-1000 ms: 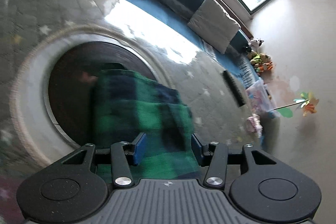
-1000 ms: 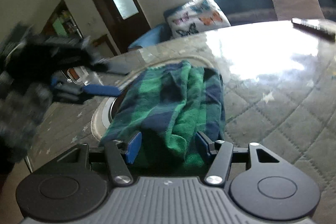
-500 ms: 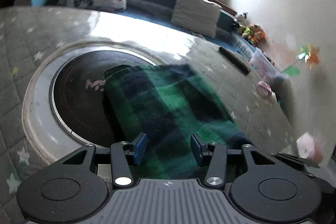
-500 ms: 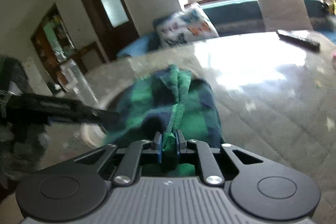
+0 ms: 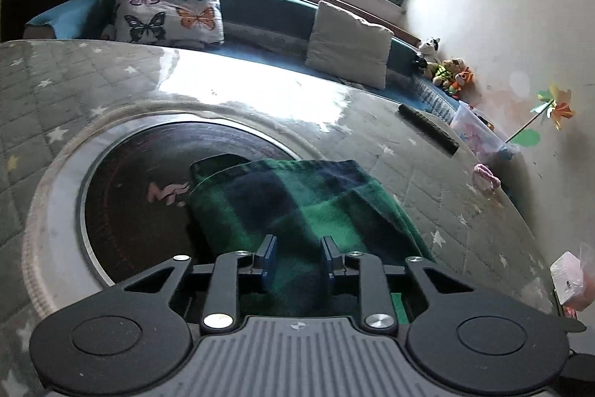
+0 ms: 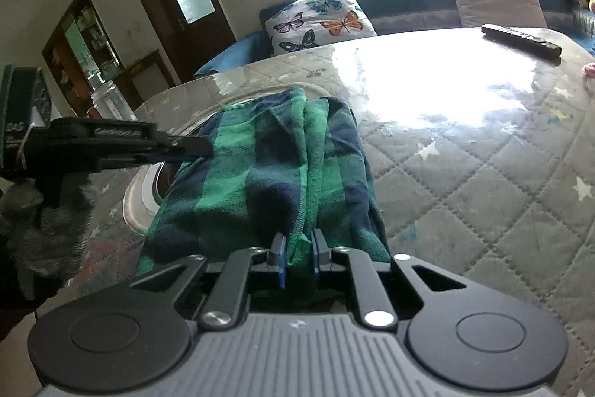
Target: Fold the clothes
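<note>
Left wrist view: the left claw (image 5: 296,257) hangs low over the green-and-navy plaid cloth (image 5: 297,196). Its jaws are closing, a gap still between them, with the cloth lying in that gap; whether the pads already press it I cannot tell. The cloth lies on the bench (image 5: 427,188), which wears a grey quilted cover with stars under a glossy sheet. Its far end, toward 11 o'clock, overlaps the dark round inset (image 5: 130,196) in the bench top. A black remote (image 5: 427,129) lies at 2 o'clock, well apart from the cloth. Beyond the bench, at 11 o'clock, a butterfly cushion (image 5: 167,10) leans on the window seat, a plain grey cushion (image 5: 349,43) at 1 o'clock.

Right wrist view: the right claw (image 6: 297,253) is nearly closed, pinching a raised ridge of the plaid cloth (image 6: 267,166) at its near edge. The cloth runs away toward 12 o'clock in bunched lengthwise folds. The left claw (image 6: 193,146) reaches in from 9 o'clock, its tips at the cloth's far left edge over the rim of the round inset (image 6: 148,188). The remote (image 6: 520,39) sits at 2 o'clock near the bench (image 6: 483,173) edge.
</note>
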Demonstrator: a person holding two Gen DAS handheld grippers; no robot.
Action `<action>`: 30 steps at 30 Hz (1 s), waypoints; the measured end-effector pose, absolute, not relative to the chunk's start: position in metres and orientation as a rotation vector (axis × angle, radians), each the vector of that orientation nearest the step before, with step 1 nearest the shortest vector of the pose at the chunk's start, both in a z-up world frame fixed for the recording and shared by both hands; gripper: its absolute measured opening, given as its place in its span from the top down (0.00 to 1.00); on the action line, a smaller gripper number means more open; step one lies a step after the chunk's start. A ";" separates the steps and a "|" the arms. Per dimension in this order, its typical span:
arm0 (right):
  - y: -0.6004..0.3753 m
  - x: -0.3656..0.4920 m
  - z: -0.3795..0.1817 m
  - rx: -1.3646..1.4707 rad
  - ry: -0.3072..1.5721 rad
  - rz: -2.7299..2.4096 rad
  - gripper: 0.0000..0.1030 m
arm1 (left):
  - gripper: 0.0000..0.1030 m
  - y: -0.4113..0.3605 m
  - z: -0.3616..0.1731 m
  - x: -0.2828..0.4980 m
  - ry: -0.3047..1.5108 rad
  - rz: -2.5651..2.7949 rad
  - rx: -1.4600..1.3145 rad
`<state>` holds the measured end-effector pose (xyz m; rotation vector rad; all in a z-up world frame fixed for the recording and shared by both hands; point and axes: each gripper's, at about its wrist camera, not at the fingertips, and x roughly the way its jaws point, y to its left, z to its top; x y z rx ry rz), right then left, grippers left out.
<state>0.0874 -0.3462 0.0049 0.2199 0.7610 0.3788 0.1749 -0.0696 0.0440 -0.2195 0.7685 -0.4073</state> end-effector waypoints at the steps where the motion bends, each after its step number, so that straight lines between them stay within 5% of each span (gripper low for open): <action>1: -0.347 0.088 0.007 0.219 0.759 0.381 0.87 | 0.74 -0.073 0.043 0.177 0.769 -0.416 -0.213; 13: -0.356 0.146 0.054 0.145 0.651 0.458 0.80 | 0.74 -0.098 0.028 0.185 0.771 -0.497 -0.195; 24: -0.314 0.238 0.037 0.035 0.791 0.618 0.80 | 0.73 -0.136 0.028 0.167 0.754 -0.599 -0.080; 30: -0.309 0.253 0.010 -0.036 0.850 0.608 0.87 | 0.62 -0.160 0.027 0.147 0.715 -0.629 0.029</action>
